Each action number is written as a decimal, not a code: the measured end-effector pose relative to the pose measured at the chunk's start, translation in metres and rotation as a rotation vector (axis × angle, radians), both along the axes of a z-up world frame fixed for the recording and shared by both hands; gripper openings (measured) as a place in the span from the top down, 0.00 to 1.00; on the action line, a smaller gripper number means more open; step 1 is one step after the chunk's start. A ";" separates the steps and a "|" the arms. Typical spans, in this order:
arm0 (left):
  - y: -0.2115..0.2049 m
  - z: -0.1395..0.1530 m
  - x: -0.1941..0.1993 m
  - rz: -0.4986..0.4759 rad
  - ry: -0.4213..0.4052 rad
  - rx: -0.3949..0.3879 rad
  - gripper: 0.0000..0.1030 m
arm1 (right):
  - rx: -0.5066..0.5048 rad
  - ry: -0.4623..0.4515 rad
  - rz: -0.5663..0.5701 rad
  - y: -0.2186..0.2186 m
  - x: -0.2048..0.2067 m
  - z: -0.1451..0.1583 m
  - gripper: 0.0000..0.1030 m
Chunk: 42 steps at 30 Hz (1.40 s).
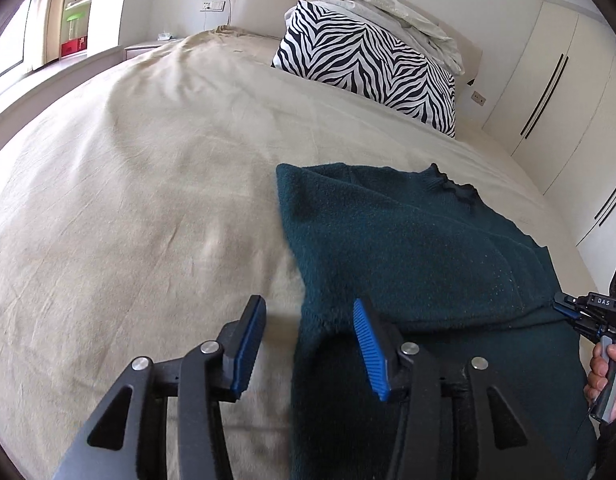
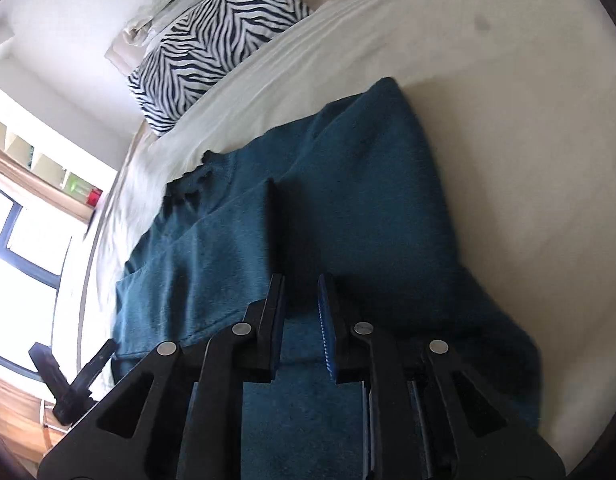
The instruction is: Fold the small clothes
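A dark teal knitted sweater (image 1: 408,248) lies on the beige bed (image 1: 127,220), its collar at the far right and one part folded over the body. My left gripper (image 1: 308,304) is open and hovers over the sweater's near left edge, one blue pad above the sheet and the other above the cloth. My right gripper (image 1: 562,307), held by a hand (image 1: 600,376), reaches the sweater's right edge. In the right wrist view the right gripper (image 2: 300,284) stands just above the sweater (image 2: 368,184) with a narrow gap between its pads and no cloth pinched.
A zebra-striped pillow (image 1: 368,64) and a crumpled pale duvet (image 1: 388,8) lie at the head of the bed. White wardrobe doors (image 1: 556,92) stand to the right. A black forked object (image 2: 67,376) that I cannot identify shows at the lower left.
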State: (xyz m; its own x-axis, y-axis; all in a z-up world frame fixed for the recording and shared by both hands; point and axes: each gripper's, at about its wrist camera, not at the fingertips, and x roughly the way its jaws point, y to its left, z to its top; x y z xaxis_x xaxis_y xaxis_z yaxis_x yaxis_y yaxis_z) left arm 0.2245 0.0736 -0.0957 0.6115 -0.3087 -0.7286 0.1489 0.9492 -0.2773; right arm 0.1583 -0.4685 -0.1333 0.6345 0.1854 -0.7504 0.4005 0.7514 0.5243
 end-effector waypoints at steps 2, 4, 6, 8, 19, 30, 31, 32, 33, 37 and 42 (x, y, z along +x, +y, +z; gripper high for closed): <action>0.008 0.008 -0.034 0.005 -0.008 -0.006 0.49 | 0.020 -0.004 -0.046 -0.008 -0.019 0.007 0.84; 0.014 0.014 -0.069 0.007 -0.008 -0.006 0.41 | 0.000 -0.025 -0.048 -0.007 -0.039 0.018 0.83; 0.017 0.016 -0.102 -0.005 0.005 -0.013 0.37 | 0.000 -0.050 -0.019 0.001 -0.062 0.027 0.83; 0.022 0.015 -0.131 -0.020 0.033 -0.022 0.36 | -0.002 -0.075 0.031 0.011 -0.089 0.036 0.82; 0.029 -0.007 -0.250 -0.067 0.187 -0.085 0.35 | -0.078 -0.028 0.111 0.034 -0.252 0.029 0.35; 0.024 -0.011 -0.268 -0.098 0.272 -0.082 0.36 | -0.036 -0.024 0.002 -0.011 -0.337 0.024 0.35; 0.025 -0.012 -0.267 -0.095 0.282 -0.085 0.35 | -0.034 -0.019 0.005 -0.012 -0.339 0.023 0.35; 0.026 -0.012 -0.267 -0.091 0.288 -0.092 0.35 | -0.033 -0.015 0.009 -0.013 -0.341 0.023 0.35; 0.027 -0.013 -0.268 -0.089 0.292 -0.101 0.35 | -0.029 -0.012 0.013 -0.013 -0.342 0.023 0.36; 0.031 -0.014 -0.267 -0.086 0.312 -0.133 0.35 | -0.002 0.010 0.031 -0.012 -0.342 0.020 0.36; 0.031 -0.014 -0.270 -0.104 0.333 -0.135 0.36 | 0.067 0.024 0.062 -0.009 -0.337 0.017 0.56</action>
State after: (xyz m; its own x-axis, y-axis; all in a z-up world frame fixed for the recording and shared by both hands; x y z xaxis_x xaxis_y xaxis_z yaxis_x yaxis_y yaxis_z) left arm -0.0459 0.1043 -0.1101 0.3085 -0.4635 -0.8307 0.1233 0.8854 -0.4482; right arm -0.1783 -0.4772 -0.1158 0.6021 0.2740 -0.7499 0.3673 0.7389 0.5649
